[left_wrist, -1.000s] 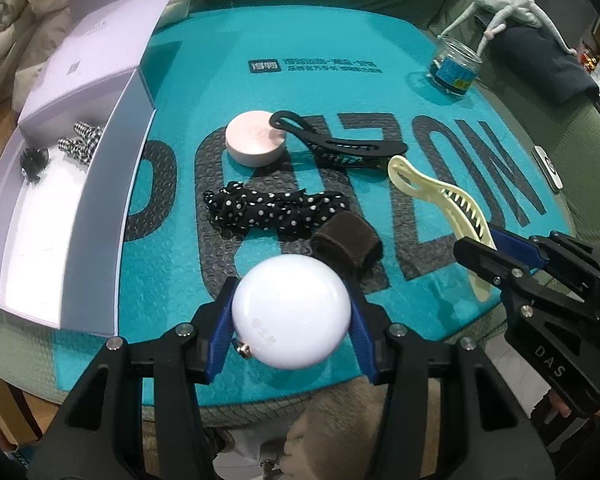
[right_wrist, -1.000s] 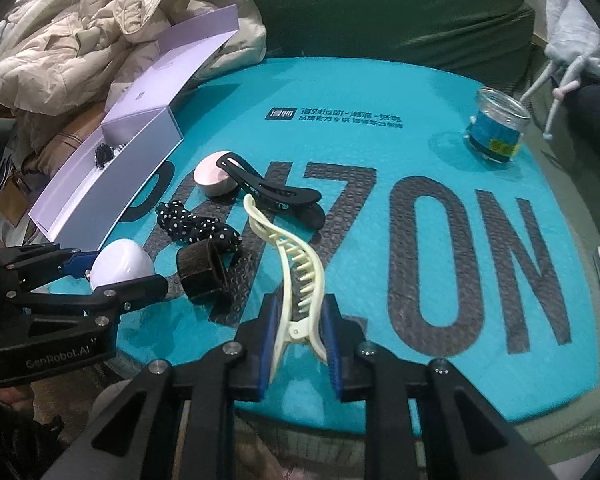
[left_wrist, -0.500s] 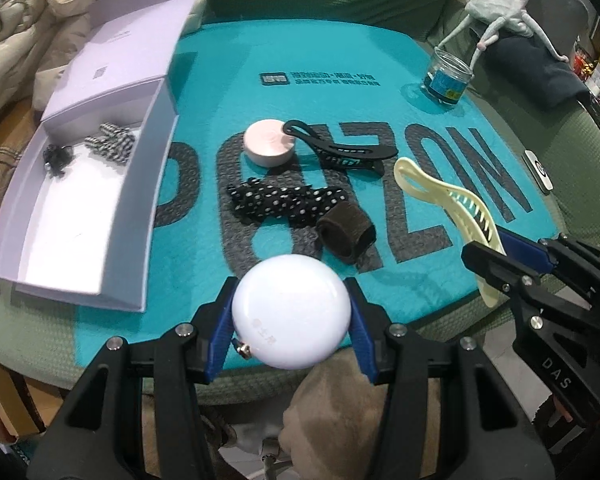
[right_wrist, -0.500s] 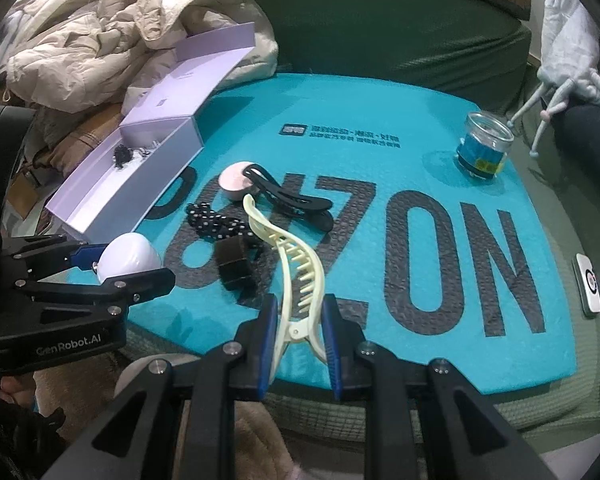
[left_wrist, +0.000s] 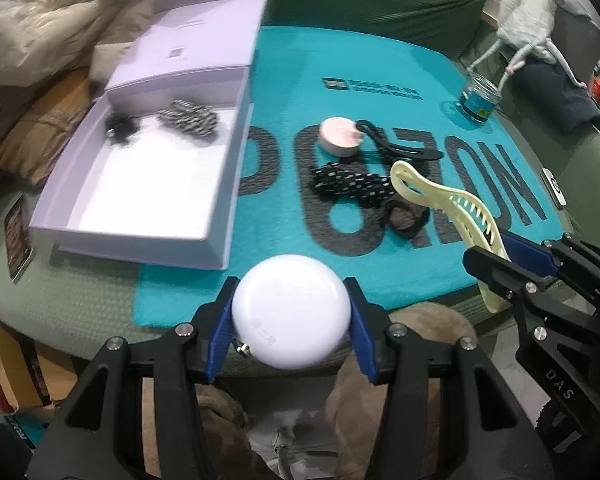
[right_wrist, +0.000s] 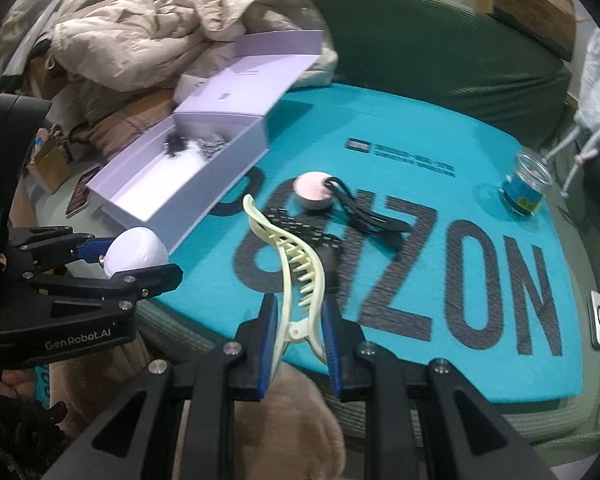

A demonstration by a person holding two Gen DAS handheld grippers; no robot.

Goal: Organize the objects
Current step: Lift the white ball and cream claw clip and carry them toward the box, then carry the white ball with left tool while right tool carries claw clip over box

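While I hold both tools above the near edge of the teal mat (left_wrist: 420,64), my left gripper (left_wrist: 290,320) is clenched on a round white case (left_wrist: 290,312) — its blue pads press the case's two sides, and the case sits squarely between the fingers, clear of the mat. My right gripper (right_wrist: 298,334) is clamped on the hinge end of a cream hair claw (right_wrist: 296,268), whose toothed length juts forward and up past the fingertips. Left of the mat lies the open lilac box (left_wrist: 220,200), with a black hair tie (left_wrist: 120,128) and a striped scrunchie (left_wrist: 188,118) at its far end. On the mat's middle lie a pink round case (left_wrist: 340,138), a black hair clip (left_wrist: 400,150) touching it, a dotted black scrunchie (left_wrist: 352,186) and a brown band (left_wrist: 406,218). A glass jar (left_wrist: 480,98) stands near the mat's far right corner.
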